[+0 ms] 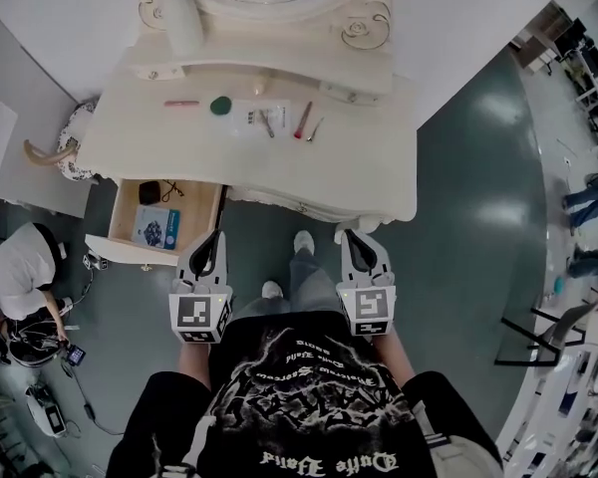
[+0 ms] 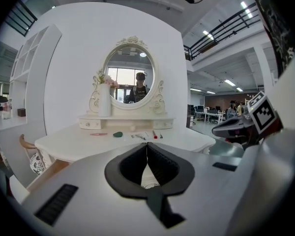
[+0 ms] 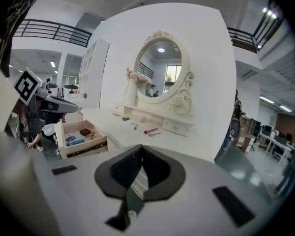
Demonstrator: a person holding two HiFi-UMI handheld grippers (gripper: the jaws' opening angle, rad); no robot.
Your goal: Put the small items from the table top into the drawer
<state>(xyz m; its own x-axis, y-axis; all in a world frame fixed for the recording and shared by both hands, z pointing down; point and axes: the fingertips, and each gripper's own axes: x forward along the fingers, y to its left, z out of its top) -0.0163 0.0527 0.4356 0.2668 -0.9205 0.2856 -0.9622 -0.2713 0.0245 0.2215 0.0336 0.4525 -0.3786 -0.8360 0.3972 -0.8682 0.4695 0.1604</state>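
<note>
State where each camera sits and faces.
Head view: on the person's head, looking steeply down at dressing table and open drawer; shows torso, legs, left tongs, right tongs.
Left gripper view: on the left tongs, facing the mirror head-on; own shut jaws below.
Right gripper view: on the right tongs, facing the dressing table obliquely; own shut jaws below.
Shared: both gripper views show mirror and the other tongs.

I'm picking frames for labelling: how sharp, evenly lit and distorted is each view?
Head view: even light, pale glare patches on the floor, dressing table sharp but its small items tiny, edges bowed. Left gripper view: strong fisheye, dark corners, the shut left tongs slightly soft up close, mirror crisp. Right gripper view: same fisheye and dark corners, right tongs soft, open drawer clear.
</note>
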